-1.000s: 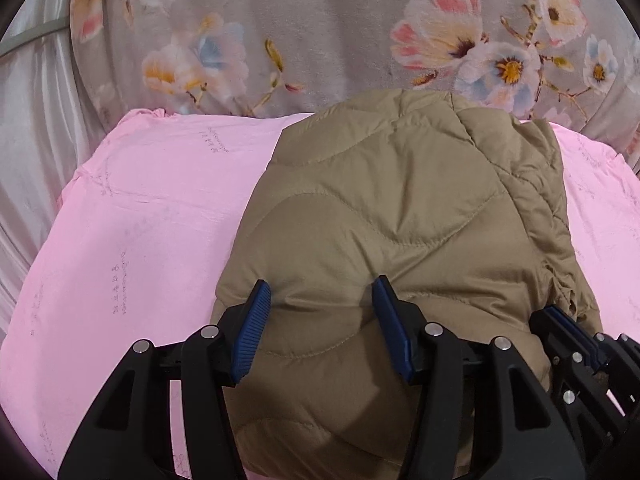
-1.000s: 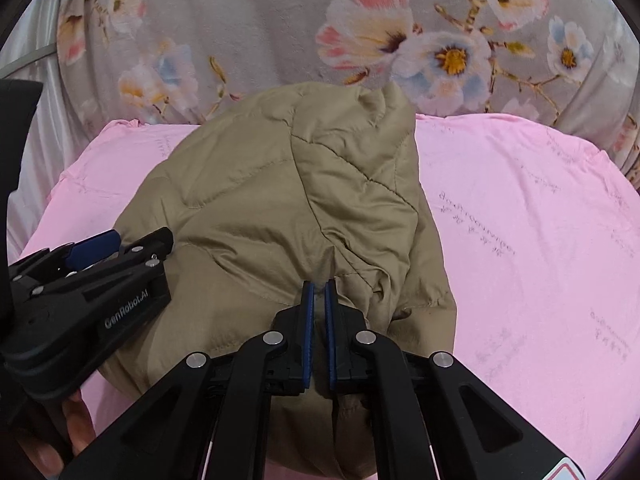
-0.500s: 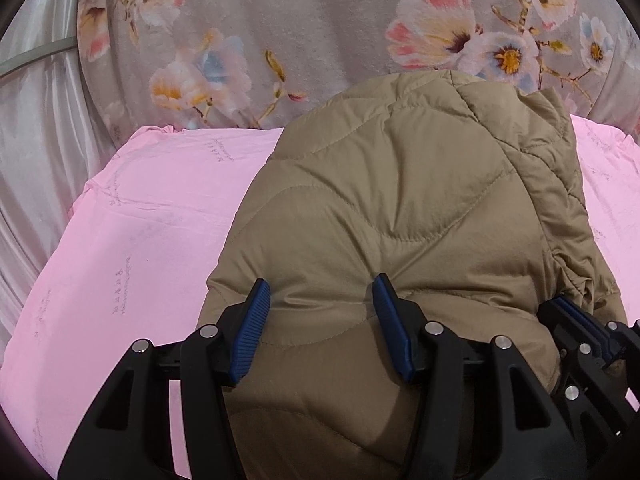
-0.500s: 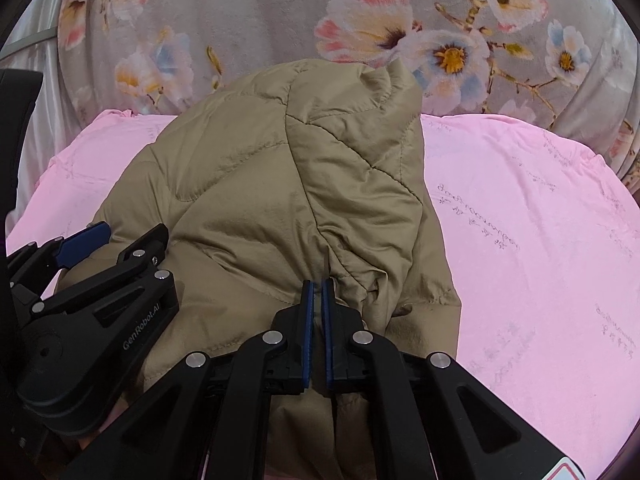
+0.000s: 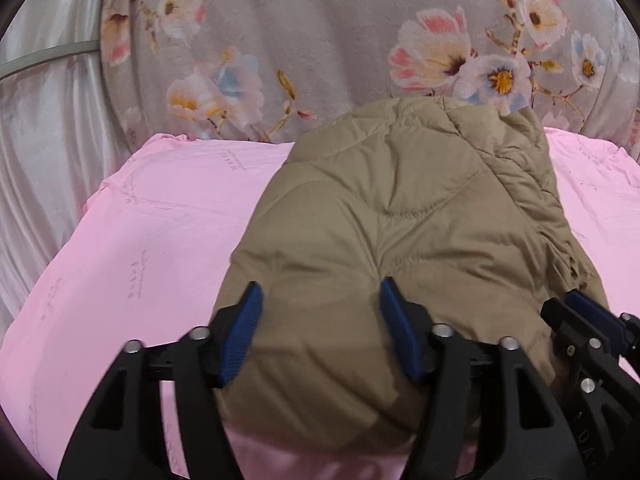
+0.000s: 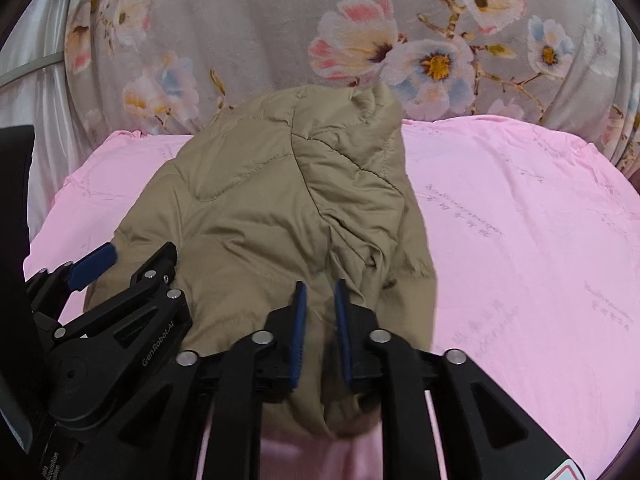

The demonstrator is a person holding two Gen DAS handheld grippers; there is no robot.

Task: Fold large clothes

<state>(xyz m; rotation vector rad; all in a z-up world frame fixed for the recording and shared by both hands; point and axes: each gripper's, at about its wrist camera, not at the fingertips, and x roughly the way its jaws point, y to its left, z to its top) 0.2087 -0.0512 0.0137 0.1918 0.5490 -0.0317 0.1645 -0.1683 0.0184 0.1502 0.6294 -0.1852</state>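
Tan quilted jacket (image 5: pixel 400 240) sits mid-sheet (image 5: pixel 160 220), pink margins both sides.

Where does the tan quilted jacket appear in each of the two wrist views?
Left wrist view: the tan quilted jacket fills the centre and right, lying on the pink sheet.
Right wrist view: the jacket lies centre-left.
Shared landmark: the large pink-and-white flower on the grey blanket just beyond the jacket.

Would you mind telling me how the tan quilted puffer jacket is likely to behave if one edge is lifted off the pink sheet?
The tan quilted puffer jacket would probably flop and drape, since it already sags in soft folds. Its puffy quilting suggests it is light for its bulk and may spring back open. The smooth shell looks slightly slippery, so a thin pinch might slide.
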